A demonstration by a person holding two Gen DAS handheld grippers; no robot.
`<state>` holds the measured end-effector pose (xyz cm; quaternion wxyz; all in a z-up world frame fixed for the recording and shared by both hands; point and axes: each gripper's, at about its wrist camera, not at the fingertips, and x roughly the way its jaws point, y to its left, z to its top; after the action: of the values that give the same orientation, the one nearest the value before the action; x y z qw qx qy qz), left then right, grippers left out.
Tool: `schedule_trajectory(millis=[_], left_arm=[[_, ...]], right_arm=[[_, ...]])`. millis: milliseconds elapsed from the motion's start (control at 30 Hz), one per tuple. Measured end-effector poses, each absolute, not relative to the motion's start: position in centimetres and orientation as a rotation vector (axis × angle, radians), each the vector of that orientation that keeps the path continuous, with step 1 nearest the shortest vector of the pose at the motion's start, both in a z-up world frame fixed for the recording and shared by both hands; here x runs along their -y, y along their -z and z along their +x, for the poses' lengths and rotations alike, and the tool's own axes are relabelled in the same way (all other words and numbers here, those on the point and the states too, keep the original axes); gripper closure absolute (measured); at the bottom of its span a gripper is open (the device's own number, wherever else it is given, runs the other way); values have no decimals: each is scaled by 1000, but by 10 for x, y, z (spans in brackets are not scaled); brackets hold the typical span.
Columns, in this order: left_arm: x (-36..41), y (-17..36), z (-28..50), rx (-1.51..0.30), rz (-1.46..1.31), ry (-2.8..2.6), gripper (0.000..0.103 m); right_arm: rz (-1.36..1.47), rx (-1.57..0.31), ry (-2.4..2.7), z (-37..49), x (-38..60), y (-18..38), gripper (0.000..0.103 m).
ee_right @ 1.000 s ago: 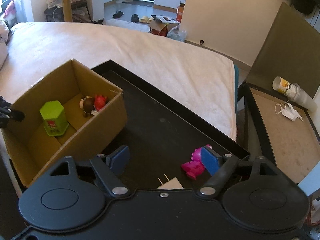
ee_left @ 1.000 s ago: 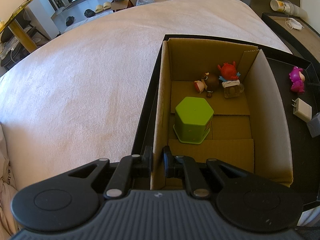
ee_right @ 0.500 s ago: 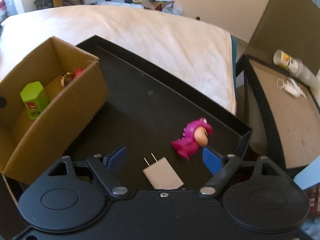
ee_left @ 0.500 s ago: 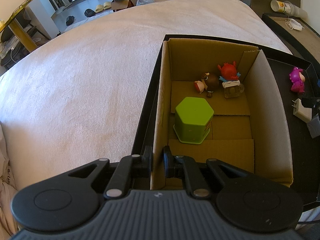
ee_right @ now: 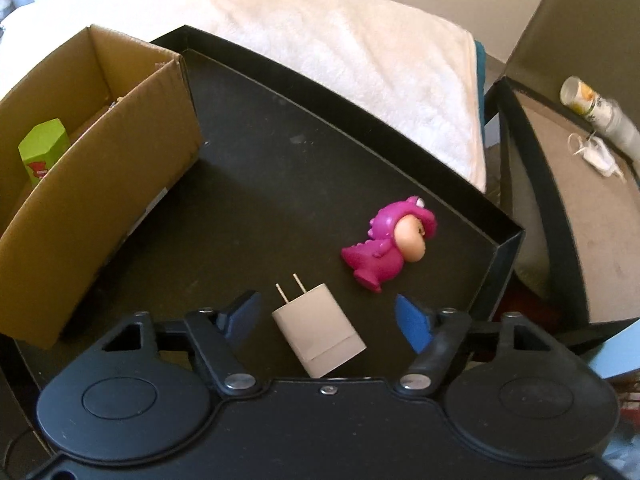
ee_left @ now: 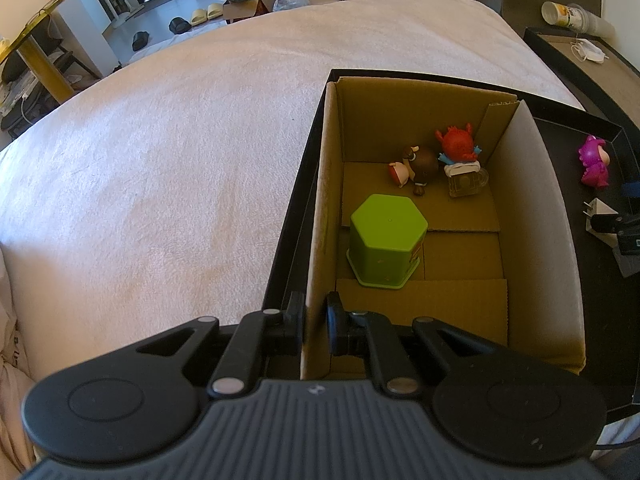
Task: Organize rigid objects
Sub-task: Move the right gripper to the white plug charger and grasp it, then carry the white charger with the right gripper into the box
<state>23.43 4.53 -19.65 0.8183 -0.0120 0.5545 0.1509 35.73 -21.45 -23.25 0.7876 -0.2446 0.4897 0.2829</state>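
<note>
My left gripper (ee_left: pixel 315 322) is shut on the near left wall of the cardboard box (ee_left: pixel 320 216), which stands on a black tray (ee_right: pixel 280 184). In the box are a green hexagonal container (ee_left: pixel 384 236), a red crab figure (ee_left: pixel 458 146) and a small brown figure (ee_left: pixel 420 164). My right gripper (ee_right: pixel 326 318) is open, its fingers on either side of a white plug adapter (ee_right: pixel 318 330) lying on the tray. A pink dinosaur figure (ee_right: pixel 390 248) lies just beyond the right finger. The box (ee_right: pixel 80 184) is to the left in the right wrist view.
The tray rests on a bed with a cream blanket (ee_left: pixel 160 160). A bedside table (ee_right: pixel 580 184) to the right holds a cup (ee_right: pixel 596 108) and a face mask (ee_right: pixel 596 154). The tray's raised rim (ee_right: pixel 500 240) runs close behind the dinosaur.
My right gripper has come down and forward over the tray, so the white adapter now lies between its open fingers. The left gripper and the box have not moved.
</note>
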Motion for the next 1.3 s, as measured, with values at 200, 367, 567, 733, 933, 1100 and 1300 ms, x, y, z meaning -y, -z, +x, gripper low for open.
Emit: schedule_trajectory(millis=[200, 367, 567, 733, 933, 1100, 1300], left_arm=[[-46, 196, 235, -1181, -31, -319, 93], [-46, 197, 234, -1181, -29, -322, 92], [-46, 196, 233, -1180, -34, -320, 92], [-46, 197, 233, -1181, -30, -321, 92], [-45, 198, 234, -1181, -29, -324, 92], [-45, 198, 234, -1182, -29, -324, 92], [-46, 198, 234, -1182, -28, -324, 92]], right_arm=[[-530, -1104, -602, 364, 214, 246, 55], [-580, -1075, -625, 356, 210, 245, 61], [-551, -1039, -640, 355, 211, 238, 63], [-500, -1018, -633, 356, 212, 232, 63], [-454, -987, -653, 349, 212, 218, 64], [-403, -962, -683, 348, 211, 206, 64], [-378, -921, -706, 342, 207, 190, 64]])
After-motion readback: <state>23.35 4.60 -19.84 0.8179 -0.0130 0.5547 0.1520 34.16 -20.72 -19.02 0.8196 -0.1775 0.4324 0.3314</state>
